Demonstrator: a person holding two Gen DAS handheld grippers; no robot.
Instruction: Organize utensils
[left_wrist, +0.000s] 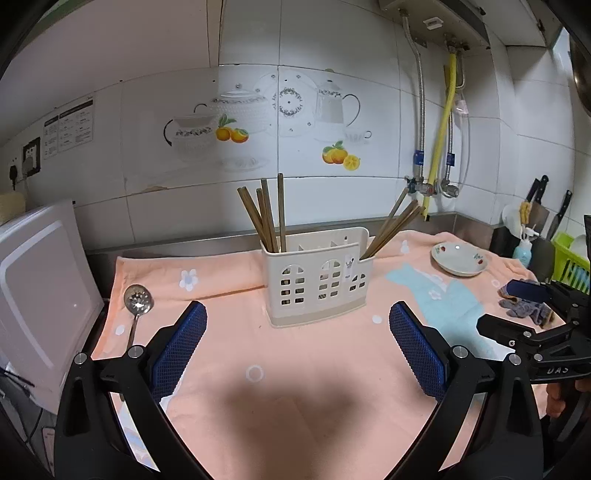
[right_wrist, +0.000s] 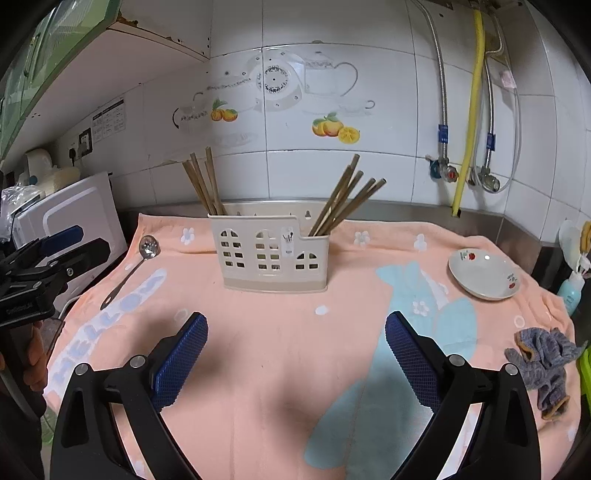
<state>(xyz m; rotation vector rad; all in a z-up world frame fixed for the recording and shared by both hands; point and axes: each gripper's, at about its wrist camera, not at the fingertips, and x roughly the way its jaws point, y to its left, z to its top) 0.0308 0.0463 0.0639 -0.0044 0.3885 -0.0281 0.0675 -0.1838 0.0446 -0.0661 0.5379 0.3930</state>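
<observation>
Left tool (left_wrist: 297, 341) spread, empty | right tool (right_wrist: 296, 349) spread, empty | "HELLO" towel (right_wrist: 258, 350) lettering: right view only

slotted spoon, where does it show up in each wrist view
Left wrist view: the slotted spoon lies at far left on the peach towel, beside the left claw's finger.
Right wrist view: slotted spoon at left, handle running down-left.
Shared landmark: the cream utensil holder, right of it.
</observation>
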